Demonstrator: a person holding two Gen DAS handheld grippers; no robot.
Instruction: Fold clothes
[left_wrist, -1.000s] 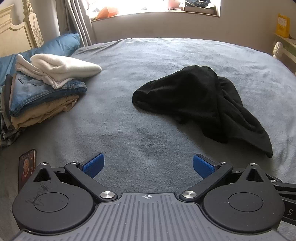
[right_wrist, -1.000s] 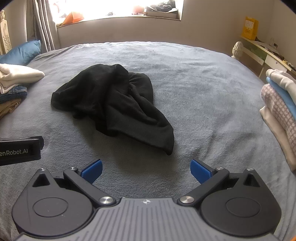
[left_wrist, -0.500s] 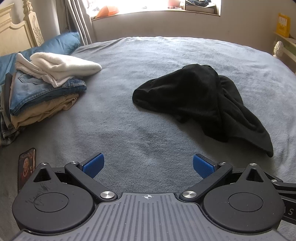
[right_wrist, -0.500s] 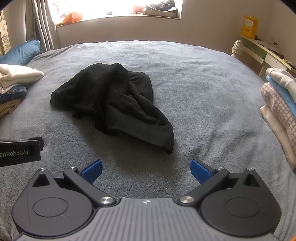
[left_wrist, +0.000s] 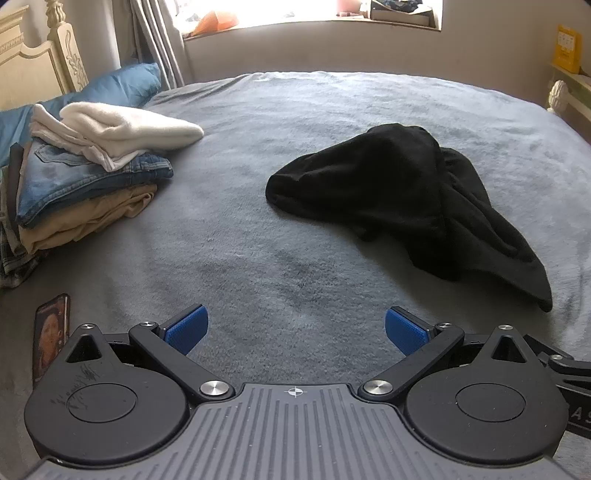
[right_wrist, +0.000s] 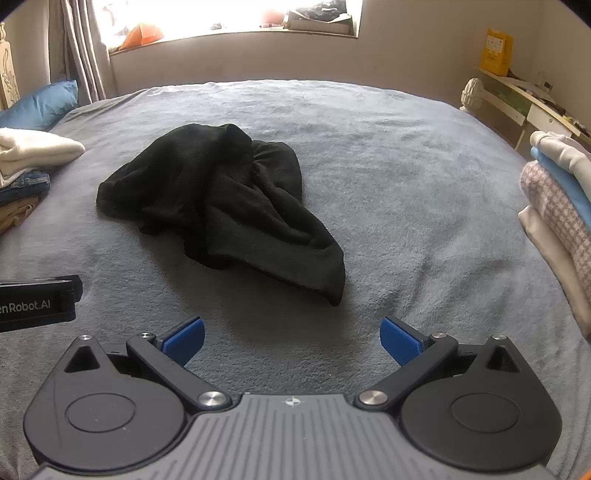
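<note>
Grey bed (left_wrist: 295, 236) bears a crumpled black garment (left_wrist: 406, 199) between folded stacks (left_wrist: 85, 177).

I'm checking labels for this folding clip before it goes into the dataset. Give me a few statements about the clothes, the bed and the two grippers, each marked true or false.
1. The black garment lies crumpled on the grey bed cover. True.
2. The right gripper is clamped on the black garment. False: its jaws are open and short of the cloth.
3. A white item tops the pile that includes the jeans. True.
4. The left gripper is shut. False: its jaws stand wide apart over bare cover.
5. The black garment sits on the folded stack at the right edge. False: it lies apart from it, mid-bed.
</note>
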